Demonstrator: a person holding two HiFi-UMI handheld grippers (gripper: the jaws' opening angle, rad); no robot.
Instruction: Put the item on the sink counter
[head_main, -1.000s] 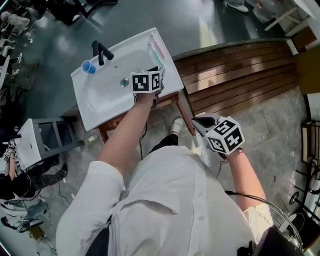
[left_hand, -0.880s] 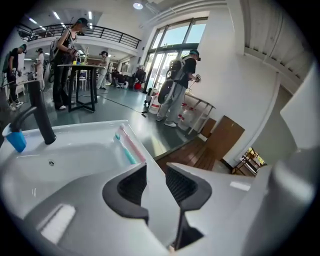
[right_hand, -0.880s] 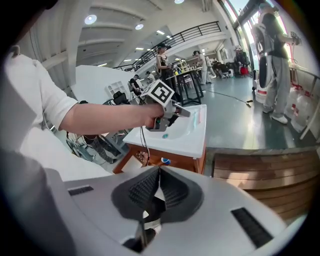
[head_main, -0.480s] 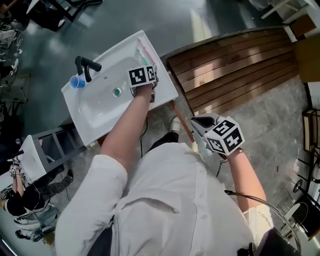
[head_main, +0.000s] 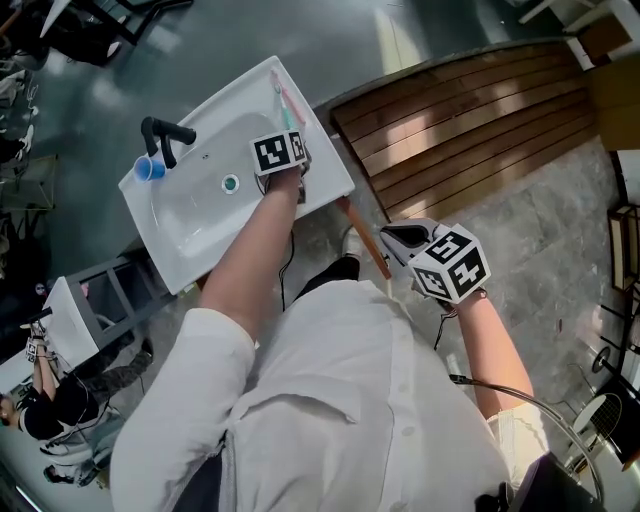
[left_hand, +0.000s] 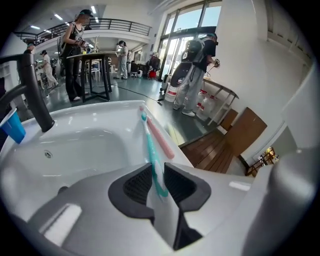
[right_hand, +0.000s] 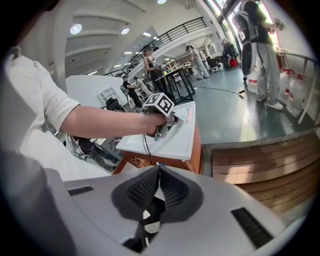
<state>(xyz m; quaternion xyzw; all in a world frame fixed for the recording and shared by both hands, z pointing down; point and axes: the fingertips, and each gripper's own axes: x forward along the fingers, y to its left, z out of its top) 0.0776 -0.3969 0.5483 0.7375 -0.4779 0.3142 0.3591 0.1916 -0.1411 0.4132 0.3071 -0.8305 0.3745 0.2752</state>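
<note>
Sink counter (head_main: 325, 186), white, is set on a wooden stand. Item: teal toothbrush (left_hand: 151, 150), laid flat along the rim, its handle end lodged between the jaws of the left gripper (left_hand: 158, 181). These have just been closing but are judged not to pinch it. A pink toothbrush (left_hand: 160, 137) is laid just ahead-right. Right gripper (right_hand: 159, 187): clenched, empty. Handling: judged light, stiff, slick; best taken mid-handle.
</note>
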